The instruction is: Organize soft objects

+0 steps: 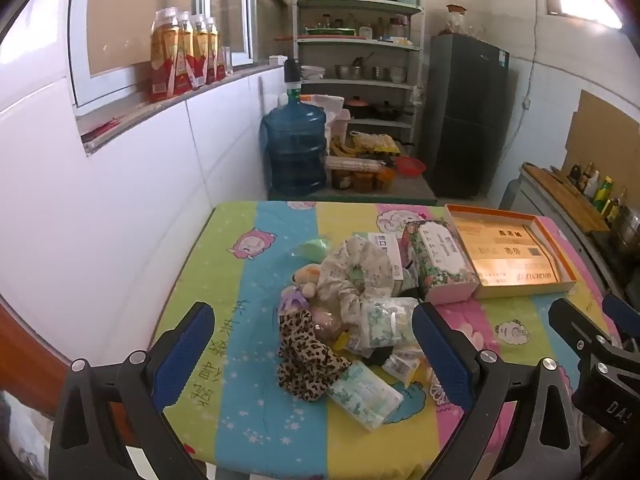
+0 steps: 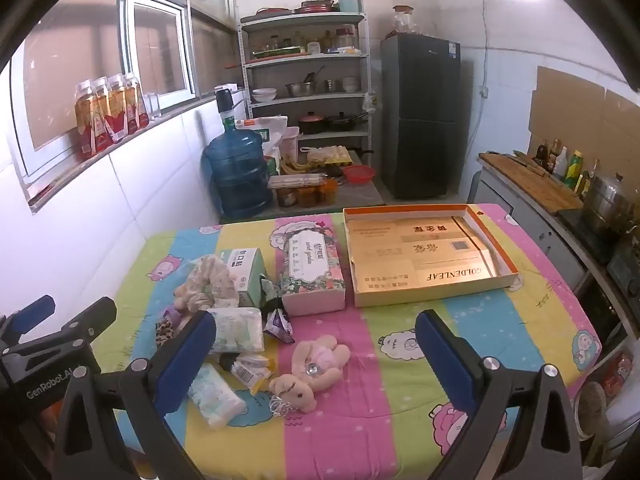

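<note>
- Both grippers hung over a desk (image 2: 400, 432) covered in a striped cartoon cloth, angled down toward a heap of soft goods, with nothing sorted into the box.
- The left gripper (image 1: 314, 344) stood released, its blue pads spread wide on either side of the heap and nothing between them under pressure.
- The right gripper (image 2: 316, 354) was likewise released and empty, its pads flanking a pink plush bear (image 2: 318, 362) that lay flat on the pink stripe.
- The heap sat left of centre: a leopard-print fabric piece (image 1: 306, 356), a pale floral scrunchie (image 1: 352, 276), small tissue packs (image 1: 364, 394) and a purple wrapper (image 2: 280, 326), touching or overlapping one another.
- A floral tissue box (image 2: 312, 276) and a green mask box (image 2: 246, 274) stood just behind the heap; an open, shallow gold cardboard box (image 2: 424, 258) lay beside them to the right, empty.
- The plush and fabric looked light and squashy, likely to yield and sag under the pads; a pinch across the bear's body seemed the safest hold.
- The film-wrapped tissue packs appeared slick and compressible, best taken across their short sides.
- The bear's small metal keyring (image 2: 280, 404) could snag on neighbours during a lift.
</note>
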